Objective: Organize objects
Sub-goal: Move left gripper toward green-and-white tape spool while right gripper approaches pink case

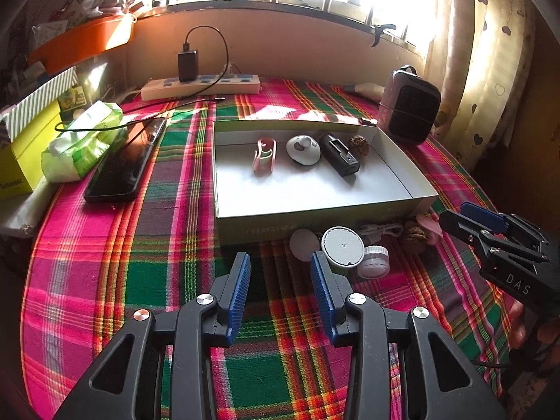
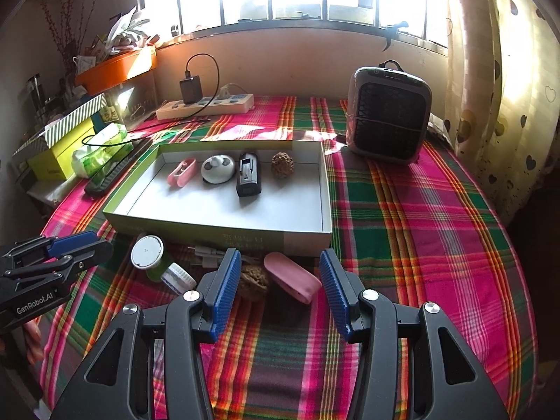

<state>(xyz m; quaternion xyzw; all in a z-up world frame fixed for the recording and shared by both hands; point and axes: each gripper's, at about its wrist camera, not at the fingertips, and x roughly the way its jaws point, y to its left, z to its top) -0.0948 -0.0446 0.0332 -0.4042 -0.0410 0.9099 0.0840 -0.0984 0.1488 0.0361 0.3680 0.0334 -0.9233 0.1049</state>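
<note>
A shallow white box [image 1: 402, 178] [image 2: 327, 189] on the plaid cloth holds a pink clip [image 1: 265, 153] [image 2: 181, 171], a white round gadget [image 1: 303, 149] [image 2: 217, 169], a black device [image 1: 338, 154] [image 2: 247, 174] and a walnut [image 1: 359, 145] [image 2: 282, 164]. In front of the box lie a round white-lidded jar [image 1: 343, 246] [image 2: 147, 251], a small clear jar [image 1: 374, 260] [image 2: 178, 277], a white cable [image 1: 381, 228], a walnut [image 2: 252, 281] and a pink case [image 2: 292, 276]. My left gripper [image 1: 280, 294] is open, just before the jar. My right gripper [image 2: 280, 290] is open, with the walnut and pink case between its fingers.
A dark heater [image 2: 388, 113] stands at the back right. A power strip [image 1: 201, 85] with a charger, a phone [image 1: 122, 161], a tissue pack [image 1: 84, 140] and a yellow box [image 1: 26, 147] lie at the left. An orange tray [image 2: 115, 68] sits on the shelf.
</note>
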